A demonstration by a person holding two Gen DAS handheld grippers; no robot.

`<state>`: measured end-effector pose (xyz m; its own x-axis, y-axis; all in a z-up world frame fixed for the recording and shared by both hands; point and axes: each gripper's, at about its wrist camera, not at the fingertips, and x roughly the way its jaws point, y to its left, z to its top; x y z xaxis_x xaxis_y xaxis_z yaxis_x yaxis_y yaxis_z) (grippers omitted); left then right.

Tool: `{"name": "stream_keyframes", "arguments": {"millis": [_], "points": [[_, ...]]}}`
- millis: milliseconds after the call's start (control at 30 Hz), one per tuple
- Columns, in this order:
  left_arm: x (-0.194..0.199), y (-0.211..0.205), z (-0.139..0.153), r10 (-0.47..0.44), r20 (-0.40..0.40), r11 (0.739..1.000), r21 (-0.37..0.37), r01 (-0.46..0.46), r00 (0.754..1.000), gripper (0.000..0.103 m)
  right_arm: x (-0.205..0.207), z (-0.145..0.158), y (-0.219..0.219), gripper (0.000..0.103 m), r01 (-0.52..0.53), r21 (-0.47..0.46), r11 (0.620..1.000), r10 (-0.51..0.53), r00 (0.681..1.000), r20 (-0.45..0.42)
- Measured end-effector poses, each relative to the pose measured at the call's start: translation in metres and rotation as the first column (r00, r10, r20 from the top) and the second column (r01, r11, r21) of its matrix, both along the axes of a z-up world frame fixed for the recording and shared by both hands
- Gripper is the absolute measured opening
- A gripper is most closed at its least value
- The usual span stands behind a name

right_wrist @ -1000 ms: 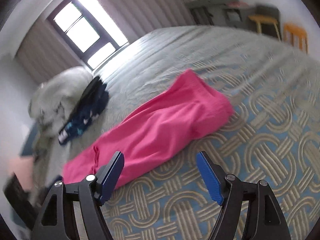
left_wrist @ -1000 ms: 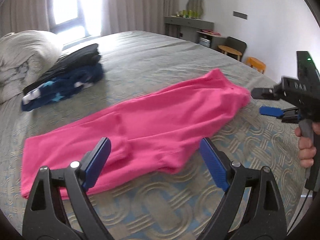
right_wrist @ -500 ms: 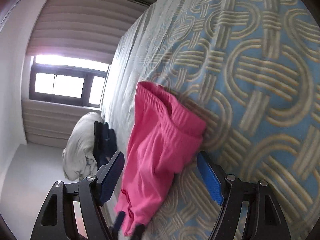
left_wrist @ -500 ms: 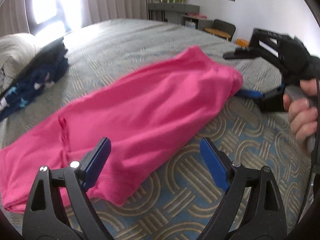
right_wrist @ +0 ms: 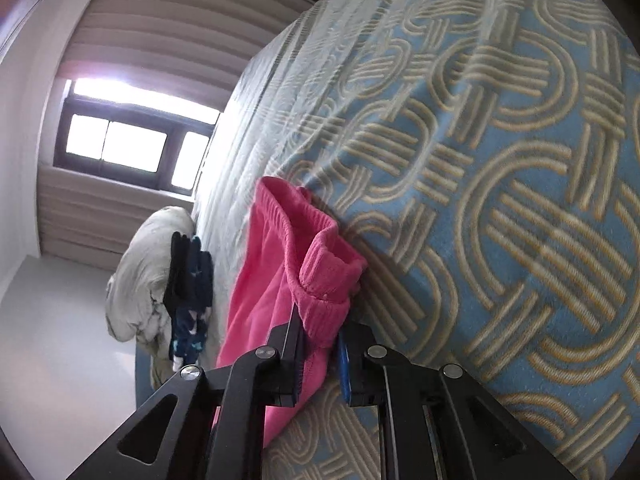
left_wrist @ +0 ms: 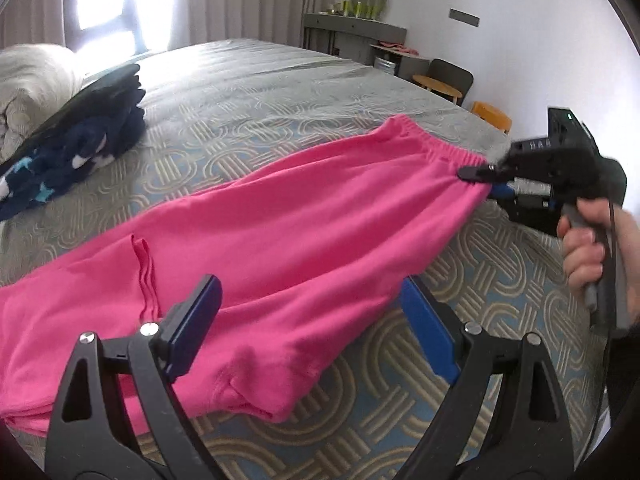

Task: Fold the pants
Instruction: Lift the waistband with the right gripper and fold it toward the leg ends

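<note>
1. The right gripper (right_wrist: 320,354) has just been closing, and its jaws now pinch the waistband corner of the pink pants (left_wrist: 280,240).
2. The left gripper (left_wrist: 312,328) gapes wide over the near crotch edge, holding nothing.
3. The pants lie flat on the bed (left_wrist: 260,80), long axis running left to right, waistband right, legs left.

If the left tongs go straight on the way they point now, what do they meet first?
Most likely the pink pants, near their lower edge, lying between the open left tongs; depth is unclear.
</note>
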<state>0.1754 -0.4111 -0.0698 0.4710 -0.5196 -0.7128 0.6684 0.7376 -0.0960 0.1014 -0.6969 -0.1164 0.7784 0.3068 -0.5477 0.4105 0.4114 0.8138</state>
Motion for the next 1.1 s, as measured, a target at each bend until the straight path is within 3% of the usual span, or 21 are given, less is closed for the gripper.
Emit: {"name": "stream_keyframes", "arguments": {"millis": [133, 433, 500, 600, 700, 800, 967, 1100], "points": [[0.001, -0.023, -0.028, -0.014, -0.041, 0.991, 0.133, 0.019, 0.999, 0.093, 0.000, -0.012, 0.003, 0.013, 0.018, 0.034, 0.999, -0.019, 1.000, 0.007], [-0.005, -0.025, -0.023, -0.054, -0.086, 0.987, 0.147, 0.067, 0.995, 0.096, 0.006, -0.014, -0.001, 0.017, 0.022, 0.075, 0.997, -0.022, 1.000, -0.003], [-0.012, -0.026, -0.014, -0.080, -0.105, 0.990, 0.105, 0.091, 0.991, 0.096, 0.007, -0.012, 0.000, 0.016, 0.016, 0.067, 0.998, -0.016, 1.000, -0.005], [-0.033, -0.037, 0.008, -0.121, -0.026, 0.991, 0.057, 0.123, 0.992, 0.096, 0.004, -0.001, 0.001, 0.014, 0.013, 0.051, 0.999, -0.014, 1.000, 0.015], [-0.054, -0.069, 0.018, -0.189, 0.070, 0.978, 0.104, 0.182, 0.979, 0.096, 0.003, 0.011, 0.004, 0.013, 0.009, 0.046, 0.999, -0.011, 0.999, 0.035], [-0.065, -0.089, 0.012, -0.212, 0.099, 0.971, 0.131, 0.198, 0.972, 0.096, 0.007, 0.036, 0.010, 0.012, -0.009, 0.016, 1.000, 0.009, 0.999, 0.050], [-0.067, -0.078, 0.023, -0.093, 0.205, 0.995, 0.036, 0.088, 0.974, 0.096, 0.010, 0.079, 0.027, 0.012, -0.065, -0.040, 0.997, 0.069, 0.993, 0.096], [-0.059, -0.062, 0.040, -0.026, 0.240, 0.998, -0.041, 0.037, 0.970, 0.096, 0.015, 0.113, 0.044, 0.012, -0.119, -0.085, 0.989, 0.129, 0.983, 0.128]]}}
